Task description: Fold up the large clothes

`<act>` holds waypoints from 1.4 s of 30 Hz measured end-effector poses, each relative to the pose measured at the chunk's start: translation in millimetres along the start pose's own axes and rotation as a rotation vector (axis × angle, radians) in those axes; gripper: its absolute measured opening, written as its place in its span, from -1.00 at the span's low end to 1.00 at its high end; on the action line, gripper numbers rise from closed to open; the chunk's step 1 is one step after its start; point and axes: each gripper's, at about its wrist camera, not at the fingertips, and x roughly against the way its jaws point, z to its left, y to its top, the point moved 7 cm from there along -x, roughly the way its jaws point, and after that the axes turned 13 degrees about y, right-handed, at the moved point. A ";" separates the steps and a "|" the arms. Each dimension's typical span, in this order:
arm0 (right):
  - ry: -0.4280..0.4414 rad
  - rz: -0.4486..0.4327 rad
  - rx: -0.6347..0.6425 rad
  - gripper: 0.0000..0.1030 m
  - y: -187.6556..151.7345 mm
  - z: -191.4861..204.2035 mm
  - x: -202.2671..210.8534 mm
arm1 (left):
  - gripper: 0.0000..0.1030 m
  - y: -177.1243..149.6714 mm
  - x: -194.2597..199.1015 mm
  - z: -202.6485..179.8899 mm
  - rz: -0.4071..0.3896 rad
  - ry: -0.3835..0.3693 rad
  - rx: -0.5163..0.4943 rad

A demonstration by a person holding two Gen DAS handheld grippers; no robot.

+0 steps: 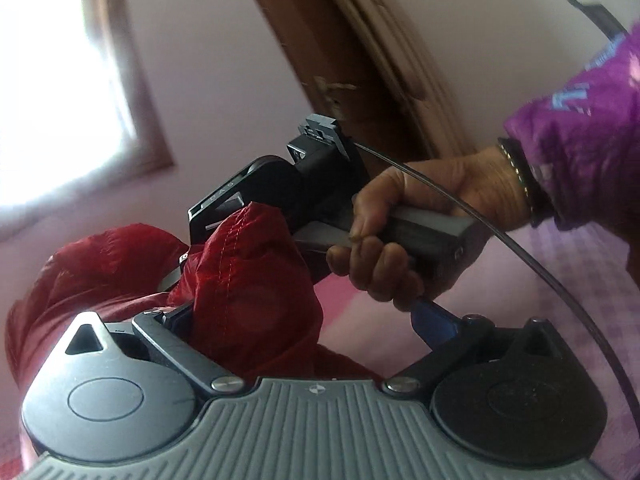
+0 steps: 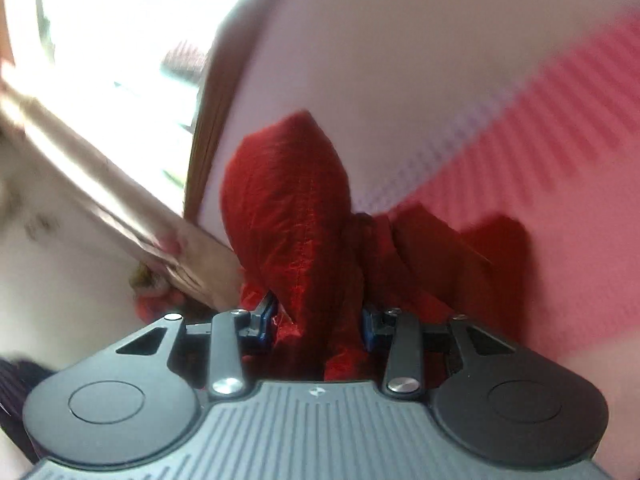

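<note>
A red quilted garment (image 1: 248, 272) is lifted in the air between both grippers. In the left wrist view my left gripper (image 1: 304, 324) has its jaws wide apart, and a bunch of the red cloth lies against the left finger; the blue right finger (image 1: 434, 322) stands free. Whether it grips the cloth I cannot tell. The other gripper (image 1: 240, 200), held by a hand in a purple sleeve, is right behind the cloth. In the right wrist view my right gripper (image 2: 320, 320) is shut on a thick fold of the red garment (image 2: 288, 200), which bulges up between its blue fingers.
A pink bedspread (image 1: 580, 280) lies below, striped red and pink in the right wrist view (image 2: 560, 128). A pale wall, a bright window (image 1: 52, 80) and a brown wooden door frame (image 1: 352, 60) stand behind. A bare forearm (image 2: 100, 184) crosses the left of the right wrist view.
</note>
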 end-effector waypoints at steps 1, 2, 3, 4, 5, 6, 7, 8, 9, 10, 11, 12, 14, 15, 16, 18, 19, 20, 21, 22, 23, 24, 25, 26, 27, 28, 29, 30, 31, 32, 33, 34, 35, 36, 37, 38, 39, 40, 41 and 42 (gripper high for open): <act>-0.004 -0.017 -0.017 -0.19 0.2 -5.3 8.7 | 0.96 -2.1 -4.3 -5.4 0.007 -0.005 -0.007; -0.012 -0.023 -0.008 -0.16 1.9 -4.3 14.9 | 0.96 -4.0 -8.8 -7.9 0.014 -0.011 -0.007; -0.043 -0.026 0.029 -0.15 6.1 1.1 20.6 | 0.96 -3.6 -9.9 -9.4 0.016 -0.014 -0.002; -0.100 -0.024 0.096 -0.11 13.0 11.5 26.3 | 0.96 -2.5 -9.8 -10.2 0.023 -0.015 0.006; -0.160 -0.025 0.188 -0.10 20.4 28.2 28.9 | 0.96 -2.9 -13.3 -8.4 0.030 -0.015 0.015; -0.208 -0.039 0.296 -0.10 29.8 50.4 32.6 | 0.96 -1.7 -14.6 -3.8 0.035 -0.014 0.026; -0.221 -0.047 0.380 -0.10 35.8 70.9 34.9 | 0.96 -2.3 -18.1 -2.0 0.040 -0.014 0.034; -0.205 -0.037 0.469 -0.10 39.5 96.1 31.7 | 0.96 -3.0 -21.4 -0.8 0.046 -0.015 0.035; -0.179 -0.008 0.542 -0.10 39.9 118.5 24.5 | 0.96 -1.3 -27.6 -3.0 0.048 -0.017 0.031; -0.163 0.034 0.612 -0.11 37.2 138.7 11.3 | 0.96 -0.4 -32.2 -5.2 0.050 -0.017 0.019; -0.170 0.090 0.678 -0.11 32.5 153.2 -5.5 | 0.96 -0.7 -34.7 -6.2 0.054 -0.015 0.005; -0.186 0.171 0.749 -0.11 24.5 161.8 -25.4 | 0.96 -0.2 -37.5 -11.3 0.057 -0.012 -0.008; -0.250 0.326 0.877 -0.16 5.3 160.3 -58.3 | 0.96 -3.3 -45.1 -18.0 0.061 -0.011 -0.027; -0.321 0.423 0.950 -0.16 -5.3 150.1 -74.2 | 0.98 -3.0 -49.0 -21.2 0.063 -0.011 -0.032; -0.381 0.505 1.003 -0.17 -14.7 136.8 -83.9 | 0.98 -2.3 -49.8 -22.6 0.064 -0.012 -0.036; -0.491 0.623 1.109 -0.19 -24.8 108.1 -88.1 | 0.98 -5.1 -51.4 -22.4 0.073 -0.019 -0.033; -0.501 0.636 1.112 -0.19 -25.8 94.3 -81.4 | 0.99 -3.9 -45.3 -25.7 0.077 -0.026 -0.028; -0.477 0.625 1.066 -0.19 -22.6 88.3 -74.7 | 0.99 -4.5 -46.1 -26.4 0.078 -0.033 -0.026; -0.465 0.615 1.038 -0.19 -20.1 82.8 -68.0 | 0.99 -3.5 -43.3 -28.3 0.079 -0.039 -0.028; -0.458 0.605 1.030 -0.19 -17.8 75.4 -60.1 | 0.99 -2.3 -39.8 -30.1 0.084 -0.044 -0.029; -0.448 0.593 1.006 -0.18 -15.4 69.0 -57.0 | 0.99 1.5 -31.4 -31.6 0.088 -0.051 -0.022; -0.432 0.576 0.980 -0.18 -14.8 64.1 -54.4 | 0.99 4.5 -25.7 -29.0 0.085 -0.063 0.009; -0.424 0.557 0.975 -0.18 -17.9 59.7 -53.3 | 0.99 8.5 -18.5 -23.7 0.074 -0.068 0.057; -0.426 0.542 0.982 -0.18 -21.6 58.2 -51.9 | 0.99 12.7 -9.9 -16.8 0.057 -0.057 0.113; -0.428 0.518 0.979 -0.17 -22.5 54.1 -48.9 | 0.98 15.7 -3.4 -10.3 0.040 -0.031 0.147; -0.423 0.489 0.962 -0.16 -20.2 48.3 -46.8 | 0.97 17.6 1.7 -5.2 0.022 0.002 0.158; -0.414 0.459 0.946 -0.15 -20.2 44.7 -42.6 | 0.95 18.0 3.6 -1.8 0.009 0.029 0.146; -0.406 0.425 0.933 -0.14 -20.0 40.3 -39.5 | 0.95 15.7 1.7 -0.1 0.012 0.046 0.130; -0.397 0.379 0.912 -0.10 -21.1 33.3 -33.0 | 0.91 10.9 -4.6 1.8 0.037 0.055 0.122; -0.390 0.344 0.897 -0.05 -20.3 30.1 -21.2 | 0.87 5.4 -11.5 4.8 0.068 0.059 0.133; -0.382 0.302 0.879 -0.04 -21.4 24.0 -16.2 | 0.81 0.9 -17.1 7.1 0.083 0.058 0.154; -0.380 0.272 0.870 0.01 -22.9 21.1 -11.5 | 0.81 -0.7 -19.3 8.2 0.082 0.055 0.163; -0.376 0.245 0.861 0.02 -24.5 18.6 -7.3 | 0.81 -2.8 -21.6 6.4 0.080 0.053 0.154; -0.372 0.222 0.846 0.05 -25.2 16.4 -3.9 | 0.81 -6.1 -25.1 4.1 0.085 0.055 0.138; -0.366 0.199 0.822 0.07 -26.3 12.3 -2.6 | 0.81 -9.5 -27.5 1.7 0.092 0.054 0.128; -0.367 0.181 0.801 0.08 -28.4 7.8 -5.5 | 0.81 -11.9 -29.2 1.9 0.098 0.054 0.122; -0.370 0.164 0.779 0.08 -29.5 4.5 -10.6 | 0.82 -10.4 -28.3 8.4 0.106 0.056 0.126; -0.372 0.133 0.741 0.08 -30.4 2.3 -11.6 | 0.82 -10.3 -29.2 14.7 0.114 0.058 0.137; -0.377 0.105 0.712 0.08 -31.8 -1.3 -13.4 | 0.82 -12.1 -30.7 21.6 0.124 0.062 0.142; -0.391 0.079 0.694 0.08 -35.9 -1.4 -16.3 | 0.82 -12.7 -31.2 29.8 0.134 0.072 0.143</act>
